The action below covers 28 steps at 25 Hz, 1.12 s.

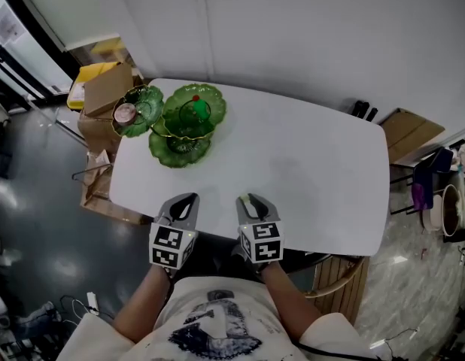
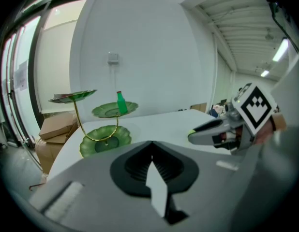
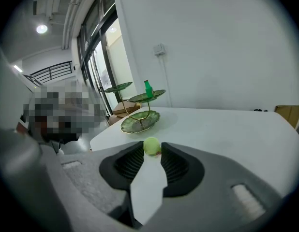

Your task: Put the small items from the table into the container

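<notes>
A three-tier stand of green leaf-shaped plates (image 1: 180, 147) stands at the far left of the white table (image 1: 315, 164). A small green bottle (image 1: 195, 110) stands upright on one plate, and a round pinkish item (image 1: 125, 113) lies on the leftmost plate. Both grippers hover at the table's near edge, apart from the stand. My left gripper (image 1: 184, 201) is shut with nothing in it (image 2: 152, 158). My right gripper (image 1: 251, 200) is shut on a small yellow-green ball (image 3: 151, 146). In the left gripper view the stand (image 2: 106, 138), the bottle (image 2: 121, 103) and the right gripper (image 2: 194, 135) show ahead.
Cardboard boxes (image 1: 106, 89) are stacked on the floor left of the table, by the stand. A white wall runs close behind the table. A wooden chair (image 1: 339, 277) stands at the near right corner, and more boxes (image 1: 409, 130) lie at the far right.
</notes>
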Each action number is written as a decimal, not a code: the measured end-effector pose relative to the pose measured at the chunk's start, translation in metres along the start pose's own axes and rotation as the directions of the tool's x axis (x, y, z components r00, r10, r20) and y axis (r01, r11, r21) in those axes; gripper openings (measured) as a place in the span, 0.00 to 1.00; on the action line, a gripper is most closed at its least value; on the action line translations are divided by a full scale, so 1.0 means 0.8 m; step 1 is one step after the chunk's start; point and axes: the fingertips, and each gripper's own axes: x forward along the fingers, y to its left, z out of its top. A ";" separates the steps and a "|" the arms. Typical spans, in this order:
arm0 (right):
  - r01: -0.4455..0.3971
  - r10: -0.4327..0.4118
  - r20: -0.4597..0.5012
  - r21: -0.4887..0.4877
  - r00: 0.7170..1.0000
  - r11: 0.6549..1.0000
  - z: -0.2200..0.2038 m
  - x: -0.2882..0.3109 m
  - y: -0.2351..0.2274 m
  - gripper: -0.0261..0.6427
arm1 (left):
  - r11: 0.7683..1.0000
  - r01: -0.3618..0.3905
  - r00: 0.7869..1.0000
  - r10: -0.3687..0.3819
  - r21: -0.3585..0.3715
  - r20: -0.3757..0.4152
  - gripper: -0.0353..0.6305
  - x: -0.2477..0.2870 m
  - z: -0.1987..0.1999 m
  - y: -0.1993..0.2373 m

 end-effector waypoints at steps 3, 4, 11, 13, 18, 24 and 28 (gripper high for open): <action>-0.001 0.001 -0.002 -0.008 1.000 1.000 0.012 0.020 0.017 0.20 | 1.000 0.002 1.000 -0.002 -0.010 -0.007 0.04 -0.001 -0.003 0.028; 0.001 -0.001 -0.003 -0.008 1.000 1.000 0.017 0.027 0.022 0.20 | 1.000 0.002 1.000 -0.003 -0.012 -0.009 0.04 -0.001 -0.002 0.038; 0.011 -0.011 -0.014 -0.006 1.000 1.000 0.047 0.081 0.067 0.20 | 0.999 0.025 1.000 -0.025 -0.023 -0.016 0.04 0.002 -0.004 0.113; 0.015 -0.015 -0.016 -0.005 1.000 1.000 0.054 0.097 0.079 0.20 | 0.999 0.039 0.999 -0.039 -0.023 -0.026 0.04 0.004 -0.008 0.131; 0.031 -0.031 -0.017 0.005 0.999 1.000 0.071 0.131 0.104 0.20 | 0.998 0.069 0.997 -0.069 -0.003 -0.016 0.04 0.012 -0.008 0.171; 0.057 -0.056 -0.023 0.020 0.998 0.998 0.081 0.167 0.129 0.20 | 0.991 0.133 0.991 -0.133 0.016 -0.021 0.04 0.025 -0.010 0.201; 0.077 -0.077 -0.028 0.031 0.997 0.996 0.083 0.186 0.142 0.20 | 0.982 0.185 0.982 -0.184 0.032 -0.041 0.04 0.026 -0.010 0.211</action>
